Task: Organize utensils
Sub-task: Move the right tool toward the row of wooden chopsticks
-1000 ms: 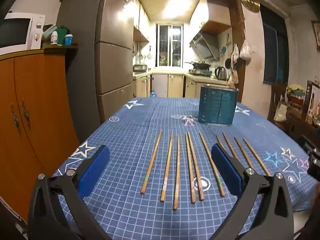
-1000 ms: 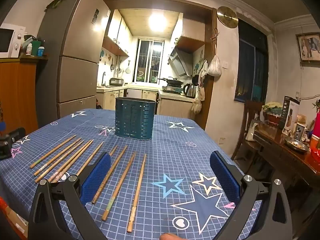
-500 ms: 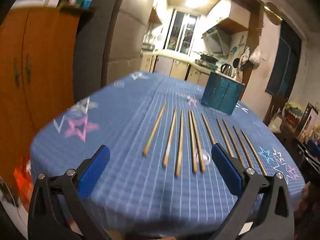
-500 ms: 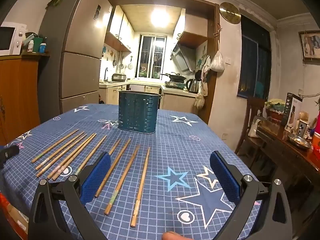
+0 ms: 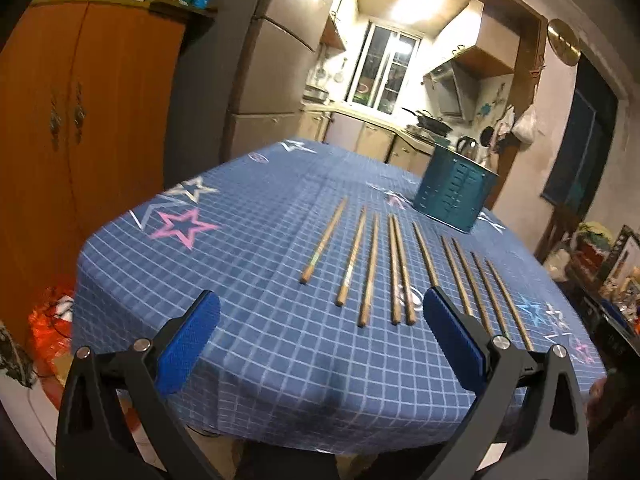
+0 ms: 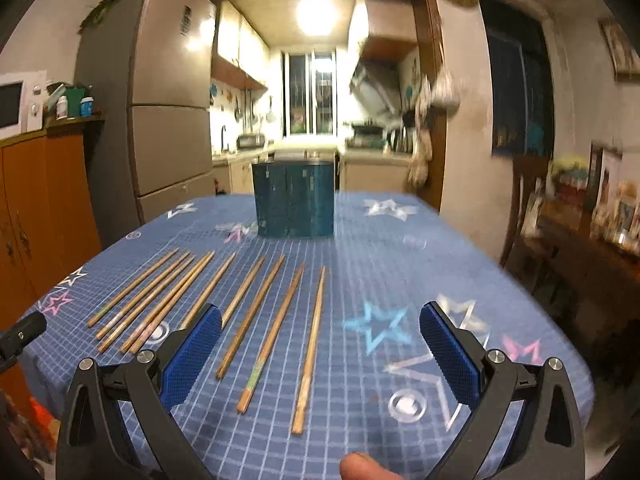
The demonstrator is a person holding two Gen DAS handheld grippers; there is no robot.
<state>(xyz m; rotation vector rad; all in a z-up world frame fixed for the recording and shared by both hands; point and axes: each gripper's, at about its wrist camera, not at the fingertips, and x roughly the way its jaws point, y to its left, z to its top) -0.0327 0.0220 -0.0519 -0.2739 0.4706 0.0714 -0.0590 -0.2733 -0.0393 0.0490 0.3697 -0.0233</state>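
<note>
Several wooden chopsticks lie side by side in a row on the blue star-patterned tablecloth; they also show in the right wrist view. A teal perforated utensil holder stands upright behind them, also seen from the right wrist. My left gripper is open and empty, held back over the table's near edge. My right gripper is open and empty, above the rightmost chopsticks.
An orange cabinet and a grey fridge stand left of the table. A side table with clutter is at the right. The table's near edge drops off below the left gripper. A fingertip shows at the bottom.
My left gripper has pulled back and swung left, so the table edge and floor now show. My right gripper has moved forward and left over the chopsticks. Both stay open.
</note>
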